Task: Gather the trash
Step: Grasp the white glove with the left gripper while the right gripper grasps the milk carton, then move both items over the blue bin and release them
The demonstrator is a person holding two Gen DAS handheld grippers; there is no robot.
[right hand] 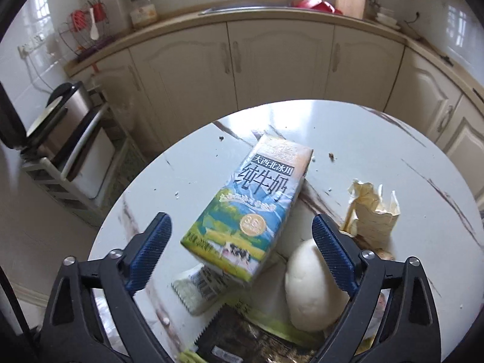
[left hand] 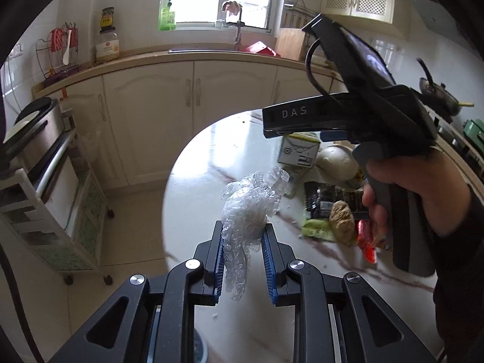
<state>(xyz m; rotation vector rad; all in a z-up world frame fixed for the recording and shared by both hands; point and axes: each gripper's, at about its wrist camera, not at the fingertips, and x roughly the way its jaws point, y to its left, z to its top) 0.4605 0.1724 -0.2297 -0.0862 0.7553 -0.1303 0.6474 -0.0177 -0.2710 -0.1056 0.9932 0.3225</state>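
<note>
The left gripper (left hand: 243,236) has its two blue-padded jaws drawn close and pinched on one crumpled clear plastic glove (left hand: 246,208), which hangs lifted over the edge of the round marble-pattern table (left hand: 211,157). The right gripper (right hand: 242,242), gripped by a hand (left hand: 420,193), stands with its two jaws wide apart and nothing pressed between them; it hangs above one milk carton (right hand: 254,208) that lies tilted on the pile, its lower end resting on a white wrapper (right hand: 198,287).

Just right of the carton lies one white steamed bun (right hand: 308,287), partly behind the right jaw. One crumpled cream paper (right hand: 372,211) stands further right on the table. One dark snack wrapper (left hand: 329,196) sits near the bun, with one green wrapper (left hand: 317,230), one brown lump (left hand: 341,217) and one red wrapper (left hand: 366,239) beside it. A few crumbs (right hand: 332,156) dot the tabletop.
</note>
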